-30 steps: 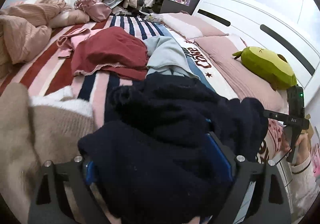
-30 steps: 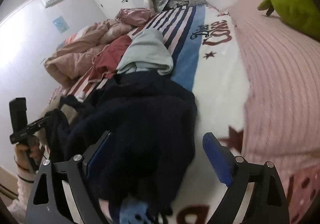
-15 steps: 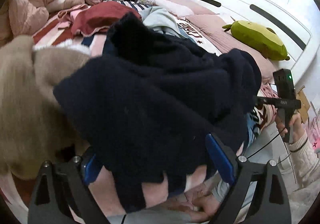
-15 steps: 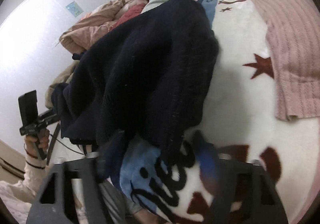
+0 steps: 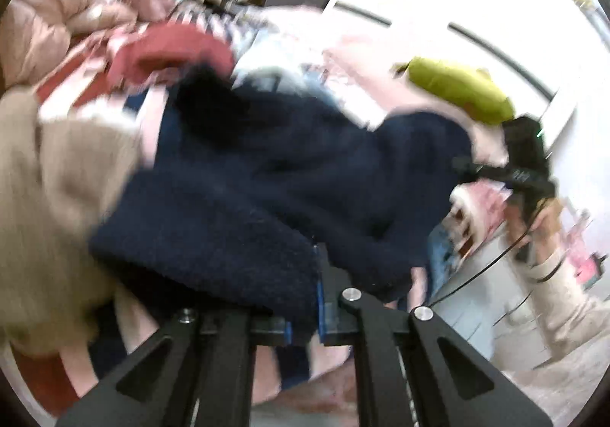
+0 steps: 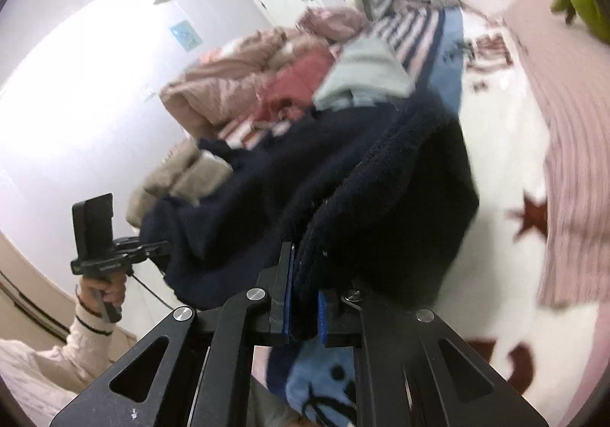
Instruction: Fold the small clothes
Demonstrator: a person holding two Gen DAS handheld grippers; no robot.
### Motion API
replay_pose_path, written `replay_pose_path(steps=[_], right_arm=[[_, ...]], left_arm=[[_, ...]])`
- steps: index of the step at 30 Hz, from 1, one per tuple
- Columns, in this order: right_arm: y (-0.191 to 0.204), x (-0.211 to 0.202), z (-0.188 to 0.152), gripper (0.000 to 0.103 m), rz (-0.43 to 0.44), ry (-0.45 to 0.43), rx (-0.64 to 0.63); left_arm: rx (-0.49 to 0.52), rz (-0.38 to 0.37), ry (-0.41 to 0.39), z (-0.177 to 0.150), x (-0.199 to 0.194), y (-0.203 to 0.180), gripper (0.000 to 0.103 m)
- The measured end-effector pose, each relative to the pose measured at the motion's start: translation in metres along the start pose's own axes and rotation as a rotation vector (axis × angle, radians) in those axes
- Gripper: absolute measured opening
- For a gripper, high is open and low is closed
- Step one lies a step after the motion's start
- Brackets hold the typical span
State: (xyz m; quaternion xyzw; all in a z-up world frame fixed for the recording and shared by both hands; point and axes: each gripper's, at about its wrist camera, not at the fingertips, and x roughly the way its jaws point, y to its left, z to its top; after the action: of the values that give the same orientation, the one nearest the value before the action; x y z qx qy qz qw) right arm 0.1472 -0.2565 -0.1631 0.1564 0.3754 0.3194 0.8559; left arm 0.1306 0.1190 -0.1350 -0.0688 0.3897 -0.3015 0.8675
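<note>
Navy fleece garment (image 5: 289,175) stretched above the bed's near edge, clamped by left gripper (image 5: 305,307) and right gripper (image 6: 303,307), bed (image 6: 503,160) cluttered.

Fuzzy cloth against hard matt plastic

At the centre of both views we see a navy garment (image 5: 289,179) of thick, nubbly fleece-like cloth, its edge in the right wrist view showing a coarse knit; our left gripper (image 5: 305,312) and right gripper (image 6: 303,309) look like matt black plastic with shiny metal screw heads and smooth blue pads (image 6: 322,316), and on the right the pink blanket (image 6: 572,160) is ribbed cloth beside a plush white spread (image 6: 507,167).
</note>
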Motion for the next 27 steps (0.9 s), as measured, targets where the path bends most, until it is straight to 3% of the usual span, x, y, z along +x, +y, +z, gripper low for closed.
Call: replay_pose_path(steps=[4, 7, 10, 13, 19, 22, 23, 24, 25, 26, 27], right_arm=[[0.004, -0.014, 0.039, 0.004, -0.009, -0.085, 0.002], [-0.002, -0.014, 0.076, 0.004, -0.062, -0.133, 0.022], [-0.019, 0.0, 0.102, 0.004, -0.124, -0.102, 0.045], [-0.035, 0.013, 0.113, 0.004, -0.214, -0.082, 0.052], [-0.083, 0.037, 0.134, 0.004, -0.329, -0.098, 0.157], [-0.1, 0.059, 0.143, 0.005, -0.398, -0.028, 0.169], [-0.105, 0.065, 0.144, 0.011, -0.435, -0.003, 0.175], [-0.106, 0.068, 0.145, 0.018, -0.466, 0.007, 0.174], [-0.108, 0.069, 0.145, 0.042, -0.494, 0.013, 0.174], [-0.108, 0.068, 0.144, 0.064, -0.512, 0.005, 0.175], [-0.108, 0.064, 0.143, 0.067, -0.507, -0.007, 0.171]], left_arm=[[-0.026, 0.024, -0.132, 0.064, -0.017, 0.008, 0.006], [-0.056, 0.088, -0.167, 0.11, -0.009, 0.022, 0.006], [-0.122, 0.108, -0.173, 0.143, 0.011, 0.043, 0.006], [-0.2, 0.205, -0.138, 0.169, 0.044, 0.074, 0.006], [-0.268, 0.267, -0.064, 0.206, 0.11, 0.11, 0.006], [-0.342, 0.297, 0.028, 0.208, 0.139, 0.126, 0.009], [-0.353, 0.303, 0.058, 0.206, 0.146, 0.129, 0.013], [-0.35, 0.307, 0.073, 0.204, 0.148, 0.129, 0.027], [-0.329, 0.305, 0.089, 0.202, 0.15, 0.126, 0.04], [-0.295, 0.3, 0.091, 0.2, 0.148, 0.121, 0.069], [-0.25, 0.306, 0.075, 0.198, 0.141, 0.114, 0.078]])
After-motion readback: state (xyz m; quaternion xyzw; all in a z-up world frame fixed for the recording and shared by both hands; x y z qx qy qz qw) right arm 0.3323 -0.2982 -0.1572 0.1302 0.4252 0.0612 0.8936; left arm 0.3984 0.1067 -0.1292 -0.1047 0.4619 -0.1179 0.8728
